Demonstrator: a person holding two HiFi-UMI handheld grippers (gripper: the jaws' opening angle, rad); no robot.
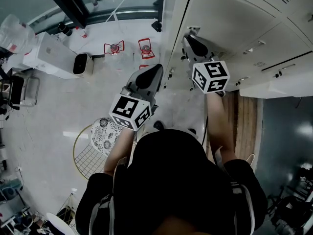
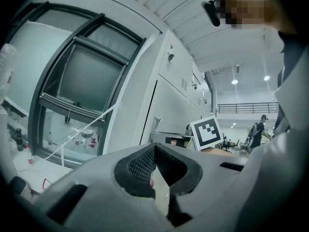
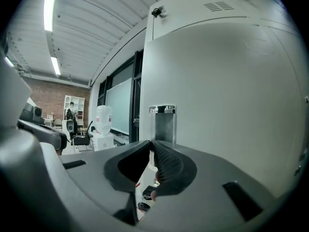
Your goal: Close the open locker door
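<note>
The white locker door (image 3: 217, 95) stands open on the person's right side, next to the row of lockers (image 1: 274, 38). Its free edge runs straight up and down. A shiny metal latch plate (image 3: 163, 122) sits right on that edge.

The right tool (image 3: 151, 143) has its jaws pinched in on the door's edge, just under the latch plate (the thin edge seems to sit between the two dark pads (image 3: 169, 166)). From the head view, the tip of this tool is right at the door, near the latch.

The left tool (image 2: 154, 147) is held out in the air, apart from the door. Its jaws are closed together and there is nothing in them.

There is a lot of open white floor (image 1: 63, 102) to the left. The things on the floor are well apart from the door. Two small red things (image 1: 114, 47) sit near the window wall, and a white box (image 1: 46, 55) is off to the left of them. A wire chair (image 1: 90, 153) with a patterned cushion (image 1: 105, 131) is close to the person's left arm.

A big window (image 2: 82, 76) with a dark frame is beside the end of the lockers. In the right gripper view, a water bottle (image 3: 103, 120) stands far off to the left of the door's edge. The space between the bottle and the door is open.
</note>
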